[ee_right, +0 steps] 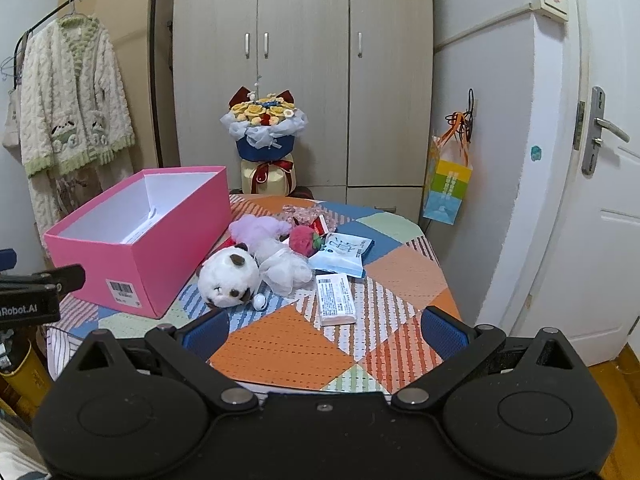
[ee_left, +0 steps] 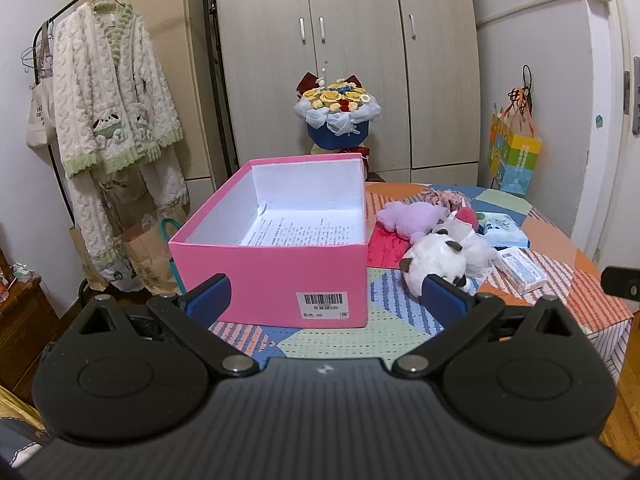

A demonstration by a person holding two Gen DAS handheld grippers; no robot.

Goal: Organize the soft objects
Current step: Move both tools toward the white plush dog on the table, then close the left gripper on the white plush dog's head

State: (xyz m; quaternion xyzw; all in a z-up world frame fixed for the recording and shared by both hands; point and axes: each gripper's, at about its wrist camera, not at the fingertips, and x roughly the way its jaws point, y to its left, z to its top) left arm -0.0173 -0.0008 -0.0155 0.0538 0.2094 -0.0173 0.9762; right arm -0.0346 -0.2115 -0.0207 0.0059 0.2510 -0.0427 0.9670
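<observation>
While both tools are hanging back at the near edge of the patchwork table (ee_right: 288,344), we're looking at a sort that hasn't started: the left gripper (ee_left: 328,300) is facing the pink box (ee_left: 276,276) w/ jaws spread wide and nothing between them, and the right gripper (ee_right: 326,332) is likewise gaping, empty, pointing at the toy pile. That box is sitting open, lid off, at the table's left side, holding only a printed sheet (ee_left: 300,230) on its floor — prob. staged as the bin for the soft stuff. Just beside its right wall, the white plush dog (ee_right: 230,278) is lying on its side, touching a white gauzy plush (ee_right: 286,268); behind them we're seeing a lilac plush (ee_right: 256,228) and a red strawberry toy (ee_right: 303,240). Tissue packs (ee_right: 336,298) are lying nearer the right gripper, apart from the plush heap. We're judging the dog as first pick, being closest and unobstructed; it'll likely squash under the pads, so a deep bite is looking wise.
</observation>
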